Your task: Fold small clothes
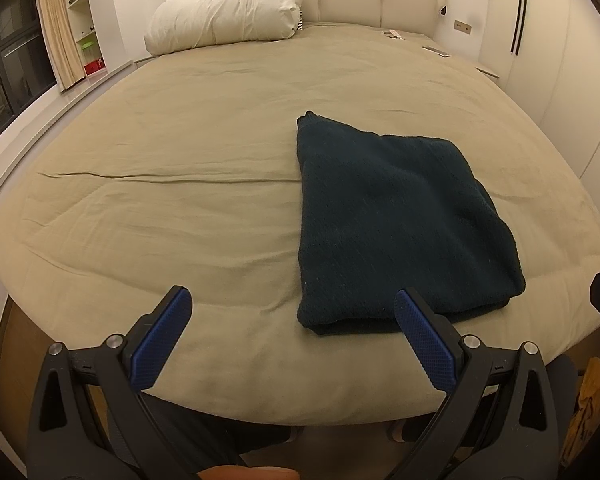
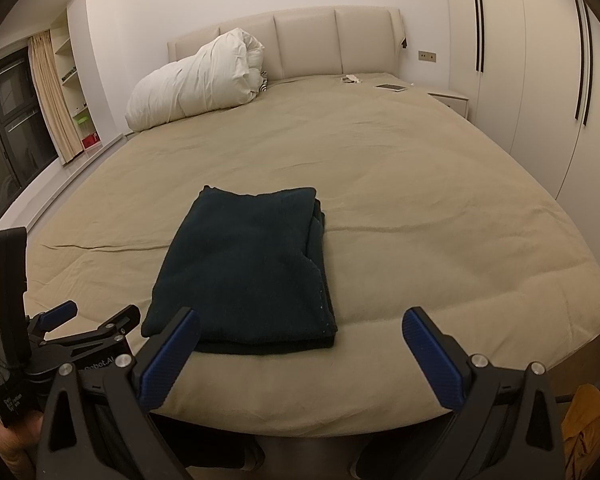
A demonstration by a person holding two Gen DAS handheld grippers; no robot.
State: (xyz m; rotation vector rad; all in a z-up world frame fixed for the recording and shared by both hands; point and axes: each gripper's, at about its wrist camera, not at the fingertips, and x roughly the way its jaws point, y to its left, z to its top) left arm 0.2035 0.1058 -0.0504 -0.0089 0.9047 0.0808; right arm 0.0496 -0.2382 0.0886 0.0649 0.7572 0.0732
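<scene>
1. A folded dark teal garment (image 1: 396, 220) lies flat near the foot edge of a bed (image 1: 180, 200) covered in a beige sheet
2. The left gripper (image 1: 292, 320) and right gripper (image 2: 300, 340) hover at that edge, jaws spread wide, holding nothing
3. A rolled white duvet (image 2: 192, 80) rests by the headboard (image 2: 308, 40)

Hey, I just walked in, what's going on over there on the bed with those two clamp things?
A person is folding small clothes with a handheld gripper in each hand. Right now neither one holds anything: the left gripper and the right gripper both hang open above the near edge of the bed. A dark green garment lies folded flat on the beige sheet just ahead of them. A rolled white duvet sits by the headboard.
</scene>
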